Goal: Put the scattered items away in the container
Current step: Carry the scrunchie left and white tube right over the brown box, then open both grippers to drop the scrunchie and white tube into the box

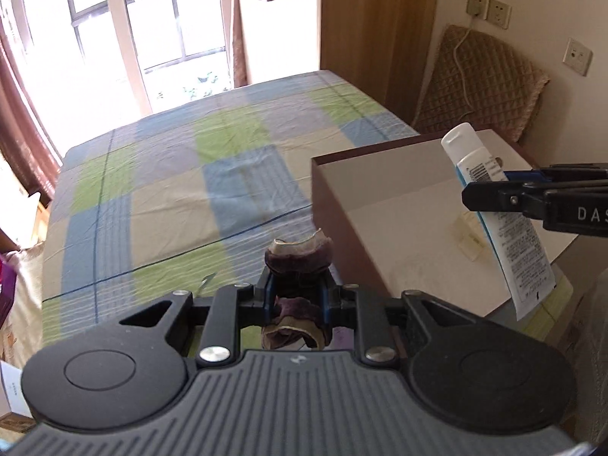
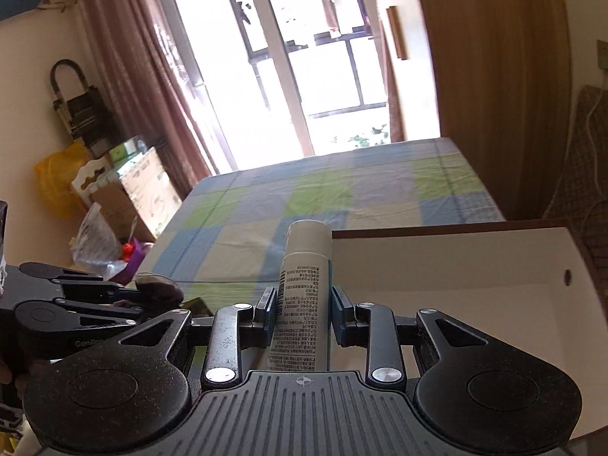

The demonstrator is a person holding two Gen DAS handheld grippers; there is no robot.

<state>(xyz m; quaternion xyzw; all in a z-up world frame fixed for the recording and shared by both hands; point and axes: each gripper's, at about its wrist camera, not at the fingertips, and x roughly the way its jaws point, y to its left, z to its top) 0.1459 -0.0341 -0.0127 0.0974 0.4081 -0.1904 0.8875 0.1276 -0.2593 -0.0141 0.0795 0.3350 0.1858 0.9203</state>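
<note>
Hanging at the far left of the left wrist view is a brown curtain (image 1: pixel 17 114), and bright light is coming through the big window (image 1: pixel 152 19) next to it. A bed (image 1: pixel 171 174) with a sheet of blue, green and cream squares is filling the middle.

Close to the camera, the left gripper (image 1: pixel 297 292) is pinching a dark purple cloth scrunchie (image 1: pixel 300 256). One part of the scrunchie is poking up above the fingers and another part is hanging down below them. The scrunchie is being held over the bed, just beside the near corner of the box.

To the right, an open box (image 1: pixel 342 205), brown outside and white inside, is sitting on the bed. Something small and pale (image 1: pixel 469 237) is lying on its floor, too blurry to name.

Farther right, the right gripper (image 1: pixel 490 186) is squeezing a white tube (image 1: pixel 497 212) with small print on it. The tube is tilting, with its cap up and its flat end down, and it is hanging over the inside of the box.

In the right wrist view, the right gripper (image 2: pixel 303 306) is holding the tube (image 2: pixel 304 285) in the middle, with the cap pointing away, near the box's left edge (image 2: pixel 437 230).
</note>
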